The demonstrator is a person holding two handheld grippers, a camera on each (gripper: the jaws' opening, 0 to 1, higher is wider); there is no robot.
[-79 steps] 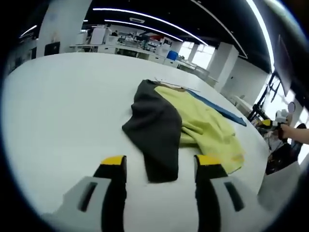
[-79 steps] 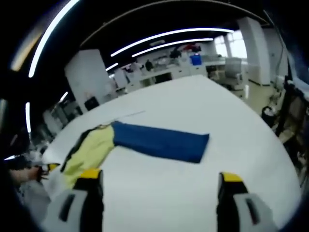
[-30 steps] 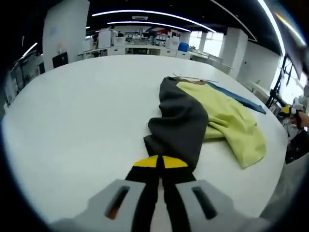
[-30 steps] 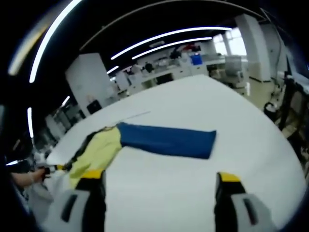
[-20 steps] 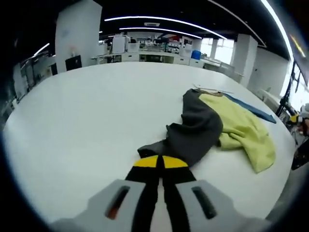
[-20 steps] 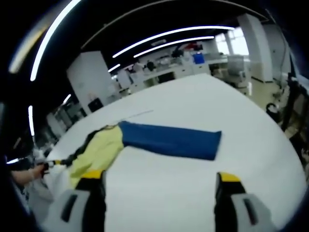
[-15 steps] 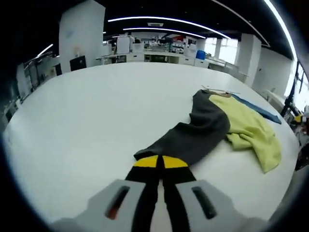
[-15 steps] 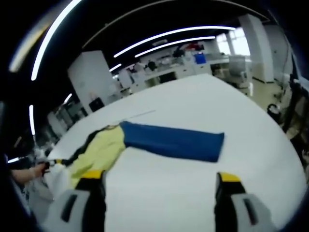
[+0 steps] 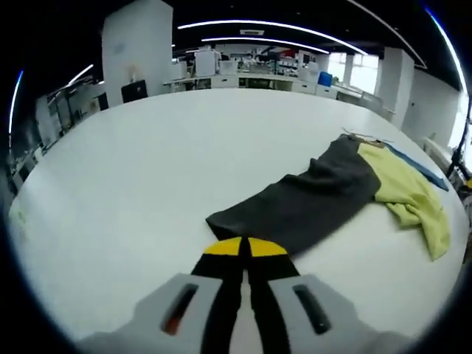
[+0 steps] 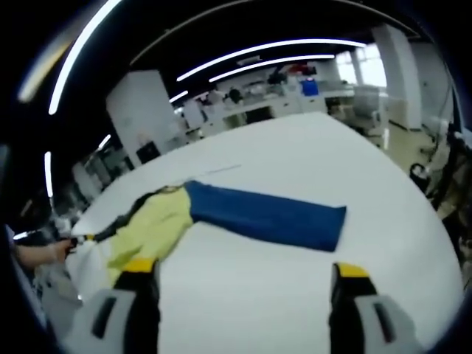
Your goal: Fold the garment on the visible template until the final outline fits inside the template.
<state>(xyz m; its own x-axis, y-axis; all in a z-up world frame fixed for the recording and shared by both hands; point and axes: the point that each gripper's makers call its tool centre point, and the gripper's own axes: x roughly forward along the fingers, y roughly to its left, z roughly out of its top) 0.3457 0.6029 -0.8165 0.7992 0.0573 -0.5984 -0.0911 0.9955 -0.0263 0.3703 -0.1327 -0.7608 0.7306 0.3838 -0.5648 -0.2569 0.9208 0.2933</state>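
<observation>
The left hand-held gripper point(image 9: 245, 249), yellow-tipped jaws pressed together, pinches the near cuff end of the dark grey sleeve point(image 9: 299, 205). The right hand-held gripper point(image 10: 240, 274) hangs with jaws spread, holding nothing. The soft, three-coloured knit garment point(image 10: 221, 214) lies on the smooth white table point(image 9: 147, 162), its yellow-green body point(image 9: 409, 199) rumpled and its blue sleeve point(image 10: 269, 215) flat. Light and limp, it will likely drape and slide; cuffs and hems offer the best hold.
</observation>
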